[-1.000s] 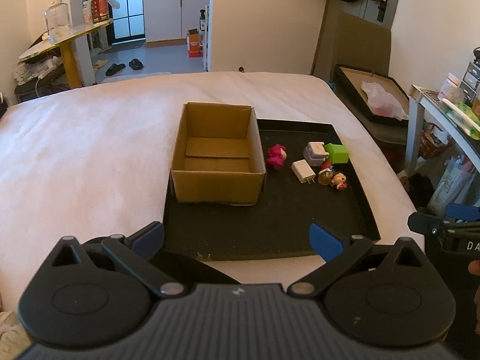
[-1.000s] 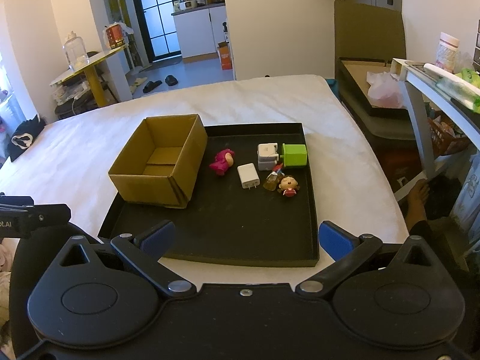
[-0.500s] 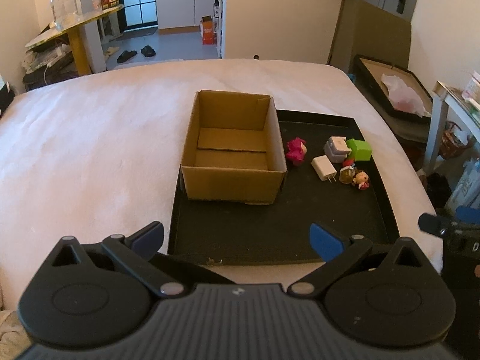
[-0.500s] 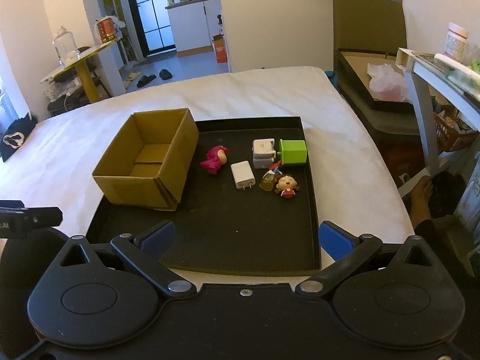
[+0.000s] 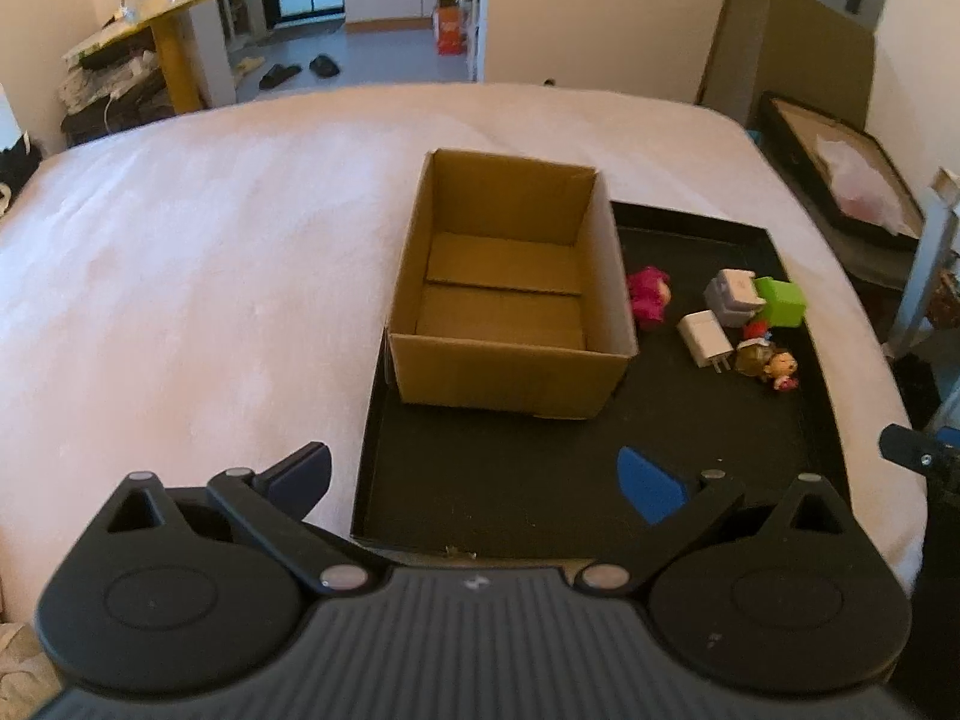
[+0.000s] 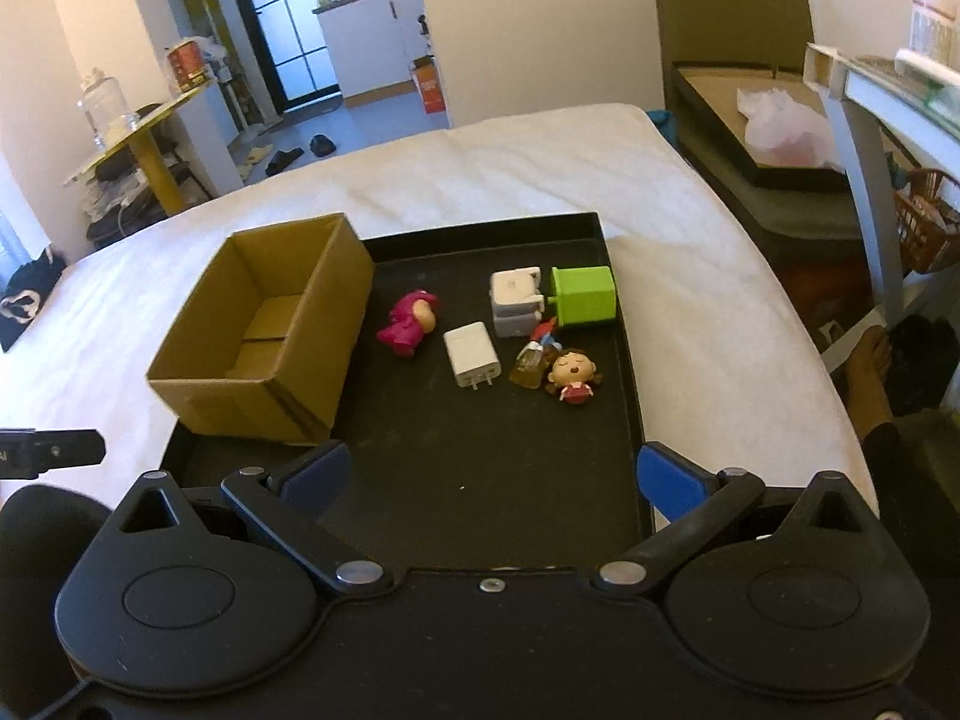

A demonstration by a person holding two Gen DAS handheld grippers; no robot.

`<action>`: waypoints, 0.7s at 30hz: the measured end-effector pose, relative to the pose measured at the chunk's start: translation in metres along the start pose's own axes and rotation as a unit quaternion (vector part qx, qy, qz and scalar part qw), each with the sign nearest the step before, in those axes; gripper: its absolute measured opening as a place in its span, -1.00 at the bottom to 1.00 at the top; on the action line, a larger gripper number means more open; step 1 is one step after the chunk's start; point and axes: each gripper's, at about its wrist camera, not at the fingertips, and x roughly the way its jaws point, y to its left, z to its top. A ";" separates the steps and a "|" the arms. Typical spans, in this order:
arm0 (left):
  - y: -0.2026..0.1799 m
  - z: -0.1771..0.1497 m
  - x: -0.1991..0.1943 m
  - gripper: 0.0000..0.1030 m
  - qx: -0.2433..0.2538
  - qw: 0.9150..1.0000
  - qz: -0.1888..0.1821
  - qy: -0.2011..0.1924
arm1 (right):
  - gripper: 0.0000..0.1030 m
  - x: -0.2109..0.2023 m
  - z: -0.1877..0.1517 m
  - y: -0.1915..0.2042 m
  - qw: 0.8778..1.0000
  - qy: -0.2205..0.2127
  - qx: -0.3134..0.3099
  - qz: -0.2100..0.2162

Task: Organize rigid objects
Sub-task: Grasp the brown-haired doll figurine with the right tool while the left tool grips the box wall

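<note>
An open, empty cardboard box (image 5: 510, 288) (image 6: 264, 336) stands on the left part of a black tray (image 5: 540, 468) (image 6: 480, 462). To its right lie a pink figure (image 6: 408, 324) (image 5: 648, 297), a white charger (image 6: 472, 354) (image 5: 705, 337), a grey-white adapter (image 6: 515, 303) (image 5: 732, 297), a green cube (image 6: 585, 294) (image 5: 780, 301), a small amber bottle (image 6: 531, 363) and a doll head (image 6: 573, 373) (image 5: 779, 367). My left gripper (image 5: 474, 474) hangs open over the tray's near left corner. My right gripper (image 6: 489, 474) is open above the tray's front, holding nothing.
The tray rests on a white bed (image 5: 180, 276). Right of the bed stand a grey table leg (image 6: 870, 210), a basket (image 6: 924, 228) and a framed board (image 6: 774, 144). A person's bare foot (image 6: 870, 378) is on the floor. A yellow side table (image 6: 144, 150) is far left.
Both grippers have moved forward toward the tray, so the box and the small objects look larger. The left view has swung left. Nothing on the tray has moved.
</note>
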 end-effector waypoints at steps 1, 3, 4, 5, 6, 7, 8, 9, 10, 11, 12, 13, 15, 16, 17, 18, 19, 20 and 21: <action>0.001 0.003 0.004 0.95 -0.002 1.000 -0.001 0.001 | 1.00 0.003 0.001 -0.002 1.000 -0.001 0.002 0.001; 0.001 0.007 0.009 0.95 -0.005 1.000 0.003 0.001 | 0.98 0.008 0.004 -0.005 1.000 0.000 0.007 0.000; 0.002 0.009 0.012 0.95 -0.006 1.000 0.005 0.001 | 0.92 0.012 0.005 -0.007 1.000 0.002 0.011 -0.002; 0.003 0.012 0.015 0.95 -0.010 1.000 0.004 0.001 | 0.87 0.016 0.005 -0.009 1.000 0.005 0.016 -0.004; 0.004 0.014 0.018 0.95 -0.016 1.000 0.001 0.001 | 0.85 0.019 0.006 -0.012 1.000 0.008 0.019 -0.009; 0.006 0.017 0.020 0.95 -0.024 1.000 -0.002 0.000 | 0.83 0.023 0.006 -0.014 1.000 0.011 0.021 -0.013; 0.008 0.019 0.021 0.95 -0.030 1.000 -0.005 -0.002 | 0.82 0.026 0.007 -0.016 1.000 0.012 0.022 -0.010; 0.009 0.021 0.024 0.95 -0.034 0.999 -0.004 -0.002 | 0.81 0.029 0.007 -0.018 1.000 0.013 0.023 -0.006; 0.010 0.022 0.026 0.94 -0.037 0.999 0.001 -0.003 | 0.80 0.033 0.007 -0.019 1.000 0.014 0.023 -0.004; 0.010 0.024 0.030 0.92 -0.039 0.999 0.004 -0.004 | 0.77 0.036 0.007 -0.020 1.000 0.016 0.022 -0.003; 0.011 0.025 0.032 0.91 -0.040 0.999 0.006 -0.004 | 0.74 0.041 0.008 -0.022 1.000 0.019 0.023 -0.001; 0.011 0.027 0.036 0.89 -0.043 0.999 0.008 -0.004 | 0.67 0.046 0.009 -0.023 0.999 0.021 0.025 0.001; 0.012 0.028 0.043 0.80 -0.045 0.999 0.015 -0.005 | 0.59 0.055 0.010 -0.027 0.999 0.025 0.030 0.000; 0.011 0.029 0.045 0.71 -0.043 0.999 0.019 -0.006 | 0.55 0.059 0.011 -0.028 0.999 0.026 0.033 0.001; 0.011 0.029 0.048 0.63 -0.041 0.999 0.023 -0.006 | 0.52 0.064 0.012 -0.030 0.999 0.026 0.037 0.002; 0.012 0.030 0.051 0.61 -0.042 0.999 0.028 -0.005 | 0.50 0.068 0.013 -0.032 0.999 0.027 0.043 0.001; 0.013 0.032 0.054 0.55 -0.046 0.998 0.030 -0.004 | 0.46 0.072 0.014 -0.034 0.999 0.028 0.047 0.000; 0.014 0.033 0.057 0.47 -0.051 0.998 0.030 -0.005 | 0.42 0.077 0.015 -0.036 0.998 0.030 0.048 0.001; 0.014 0.035 0.060 0.44 -0.053 0.998 0.031 -0.004 | 0.40 0.081 0.015 -0.037 0.998 0.030 0.049 0.001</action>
